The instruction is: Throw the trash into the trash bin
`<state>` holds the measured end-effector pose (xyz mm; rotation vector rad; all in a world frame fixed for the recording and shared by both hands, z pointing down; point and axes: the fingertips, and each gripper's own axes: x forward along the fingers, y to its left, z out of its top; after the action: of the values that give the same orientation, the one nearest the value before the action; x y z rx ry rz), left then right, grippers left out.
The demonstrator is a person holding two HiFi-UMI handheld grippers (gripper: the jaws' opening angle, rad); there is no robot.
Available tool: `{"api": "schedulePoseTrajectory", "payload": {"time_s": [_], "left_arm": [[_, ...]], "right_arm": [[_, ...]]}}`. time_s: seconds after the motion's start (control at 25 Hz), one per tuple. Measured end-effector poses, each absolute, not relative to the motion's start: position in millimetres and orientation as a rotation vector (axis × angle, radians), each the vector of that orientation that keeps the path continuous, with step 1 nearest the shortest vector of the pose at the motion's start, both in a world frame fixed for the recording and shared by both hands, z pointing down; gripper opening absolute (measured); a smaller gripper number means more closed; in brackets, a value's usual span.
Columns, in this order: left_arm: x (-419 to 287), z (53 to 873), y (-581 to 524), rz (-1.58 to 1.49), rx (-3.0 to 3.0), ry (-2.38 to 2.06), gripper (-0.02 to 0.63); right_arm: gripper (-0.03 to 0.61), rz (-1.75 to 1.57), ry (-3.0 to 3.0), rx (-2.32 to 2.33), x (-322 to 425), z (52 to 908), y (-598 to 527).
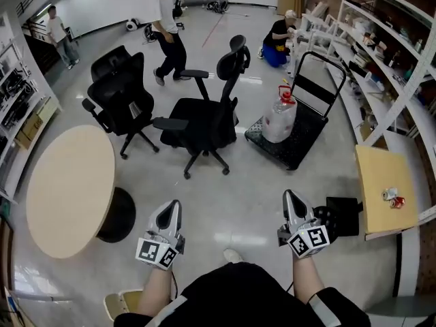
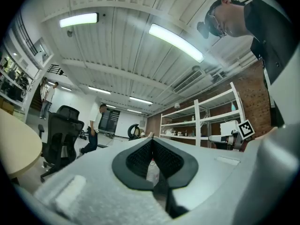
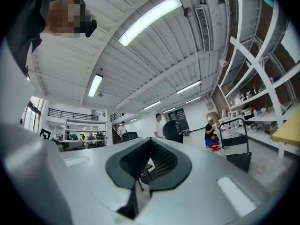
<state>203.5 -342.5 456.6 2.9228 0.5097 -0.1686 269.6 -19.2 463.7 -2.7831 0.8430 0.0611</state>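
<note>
The trash, a crumpled silver piece [image 1: 389,194] and a red one [image 1: 398,201], lies on a small square wooden table [image 1: 381,172] at the right. A black bin [image 1: 344,215] stands on the floor against that table's left side. My right gripper [image 1: 291,195] is shut and empty, just left of the bin, pointing level across the room [image 3: 151,140]. My left gripper [image 1: 172,205] is further left over bare floor. Its pads meet at the tip with nothing between them [image 2: 151,139].
A round beige table [image 1: 68,189] stands at the left. Two black office chairs [image 1: 204,118] [image 1: 122,101] stand ahead. A black cart [image 1: 300,131] carries a water jug [image 1: 279,118]. White shelves [image 1: 388,60] line the right wall. Several people are at the back.
</note>
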Motion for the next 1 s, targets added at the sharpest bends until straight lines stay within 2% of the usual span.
{"api": "schedulePoseTrajectory", "payload": {"time_s": [0.56,1.0], "left_arm": [[182,475,-239,-0.101,2.689,1.021,0.002],[186,455,-114,-0.121,2.608,1.273,0.002]], "right_arm": [[0.005,0.113,0.403,-2.903,128,456,68],[0.005,0.239,0.201,-2.894,63,440,178]]}}
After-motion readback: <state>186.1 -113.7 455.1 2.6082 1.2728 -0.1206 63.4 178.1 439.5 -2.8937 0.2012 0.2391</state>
